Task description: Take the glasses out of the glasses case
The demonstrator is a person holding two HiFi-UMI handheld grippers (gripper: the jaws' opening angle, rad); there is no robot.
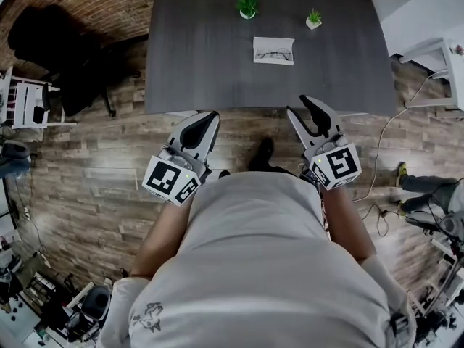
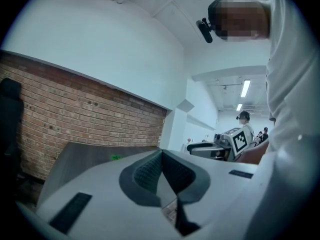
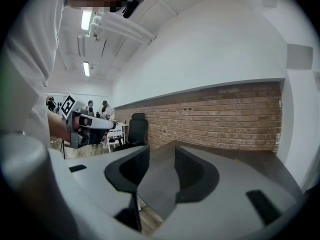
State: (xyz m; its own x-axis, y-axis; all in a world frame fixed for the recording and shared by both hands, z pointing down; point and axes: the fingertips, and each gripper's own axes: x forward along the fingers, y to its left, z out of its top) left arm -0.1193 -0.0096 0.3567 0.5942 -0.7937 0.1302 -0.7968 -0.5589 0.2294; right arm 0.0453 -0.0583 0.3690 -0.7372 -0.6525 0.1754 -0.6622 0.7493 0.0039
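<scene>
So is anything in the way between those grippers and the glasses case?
Nothing visible does. The glasses case lies on bare table ahead of the left gripper and right gripper; the potted plants stand beyond it.

The table (image 1: 203, 56) has a dark grey matt top with a faint wood grain, the floor (image 1: 94, 172) is worn, streaky brown wooden planking, and the brick wall (image 2: 75, 114) is rough and dull. The left gripper (image 1: 209, 120) and the right gripper (image 1: 303, 107) are smooth, matt light-grey plastic, with black ribbed pads (image 2: 145, 173) of rubbery look and marker cubes (image 1: 172, 181) in flat black-and-white print. The glasses case (image 1: 261, 43) looks white and matt, the glasses (image 1: 274, 54) on it have a thin dark frame, the two plant pots (image 1: 247, 14) look smooth and white, and the person's shirt (image 1: 261, 252) is soft, pale cloth.
</scene>
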